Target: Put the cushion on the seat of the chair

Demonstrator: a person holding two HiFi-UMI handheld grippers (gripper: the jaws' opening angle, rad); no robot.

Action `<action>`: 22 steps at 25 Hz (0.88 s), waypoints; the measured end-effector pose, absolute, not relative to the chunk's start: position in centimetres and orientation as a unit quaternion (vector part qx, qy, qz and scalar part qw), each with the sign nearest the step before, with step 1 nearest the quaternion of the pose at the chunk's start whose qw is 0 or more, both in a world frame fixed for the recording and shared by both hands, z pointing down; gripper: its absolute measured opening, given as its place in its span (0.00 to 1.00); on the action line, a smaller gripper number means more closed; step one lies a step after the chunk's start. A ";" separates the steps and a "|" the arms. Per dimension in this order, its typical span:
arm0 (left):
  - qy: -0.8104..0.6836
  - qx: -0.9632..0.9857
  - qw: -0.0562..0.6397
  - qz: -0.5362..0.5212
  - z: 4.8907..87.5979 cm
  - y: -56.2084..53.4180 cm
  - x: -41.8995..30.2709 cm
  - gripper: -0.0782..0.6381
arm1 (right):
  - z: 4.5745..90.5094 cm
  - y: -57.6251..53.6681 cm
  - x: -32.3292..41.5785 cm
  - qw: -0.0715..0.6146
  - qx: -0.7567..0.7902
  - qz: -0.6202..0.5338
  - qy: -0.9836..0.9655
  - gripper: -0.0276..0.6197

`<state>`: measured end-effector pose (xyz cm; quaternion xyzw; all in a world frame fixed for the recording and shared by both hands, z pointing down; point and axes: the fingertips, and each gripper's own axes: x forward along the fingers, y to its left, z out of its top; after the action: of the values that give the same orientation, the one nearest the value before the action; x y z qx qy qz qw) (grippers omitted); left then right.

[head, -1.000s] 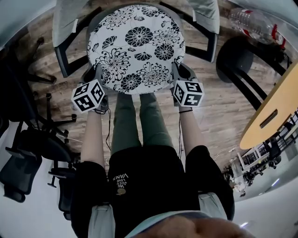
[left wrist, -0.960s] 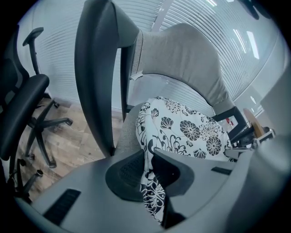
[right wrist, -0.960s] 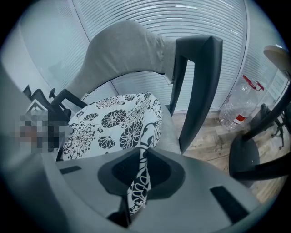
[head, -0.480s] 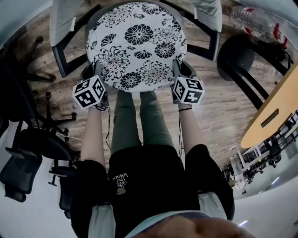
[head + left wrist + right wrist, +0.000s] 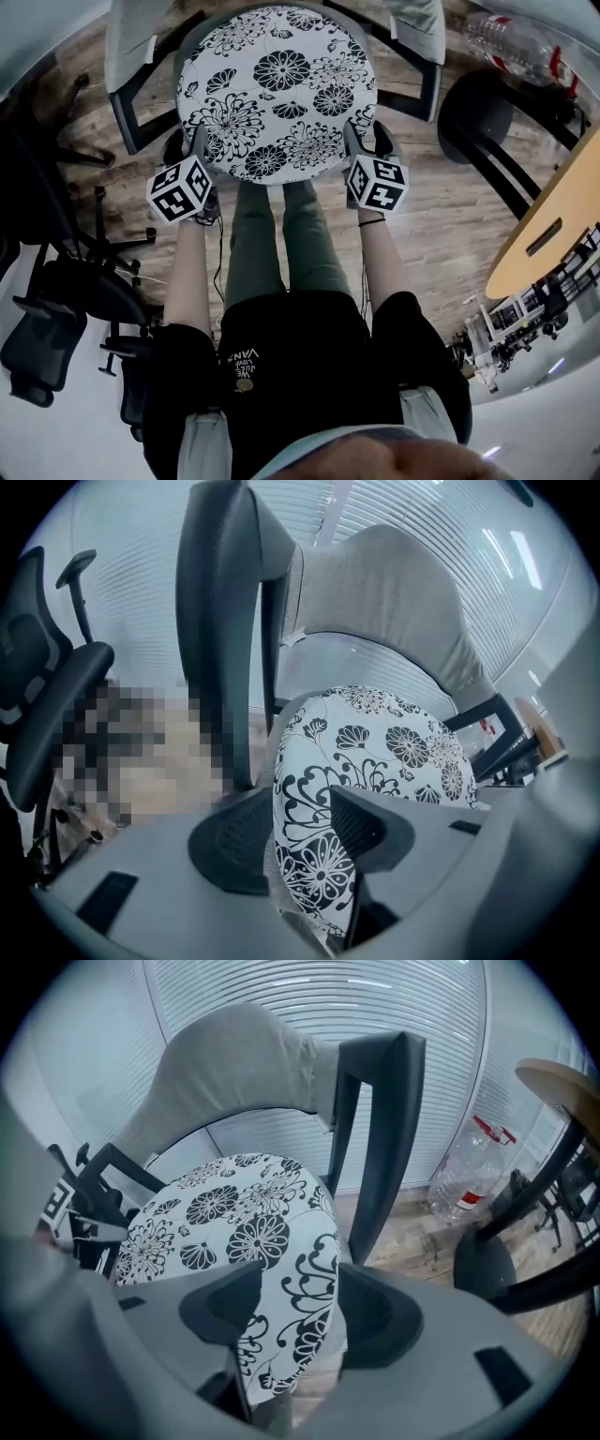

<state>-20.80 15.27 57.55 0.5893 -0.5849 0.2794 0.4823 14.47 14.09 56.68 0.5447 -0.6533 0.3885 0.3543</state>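
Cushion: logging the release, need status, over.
Jaws just opened on left hand-held gripper and right hand-held gripper, cushion rim between each pair. It lies on chair seat. Nothing in the way.

An office: black mesh swivel chairs (image 5: 75,291) on castor bases stand to one side, slatted blinds (image 5: 309,997) cover the glazed wall behind the grey-backed chair (image 5: 234,1063), and a round wood-topped table (image 5: 553,225) stands on plank flooring (image 5: 441,197) near a large water bottle (image 5: 511,42).
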 end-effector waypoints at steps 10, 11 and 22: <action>-0.585 0.589 0.478 0.288 56.1 15.2 -20.8 0.19 | 55.2 13.8 13.9 0.339 0.540 0.397 -0.660 0.41; -0.581 0.594 0.477 0.287 55.9 15.2 -20.7 0.14 | 54.9 13.8 13.8 0.341 0.535 0.392 -0.666 0.29; -0.570 0.622 0.463 0.271 52.3 14.1 -19.4 0.12 | 51.5 12.9 11.9 0.323 0.514 0.373 -0.702 0.07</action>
<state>-19.38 14.09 52.29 0.6219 -0.5702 0.2708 0.4634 11.88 12.86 51.49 0.5137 -0.7020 0.3726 0.3232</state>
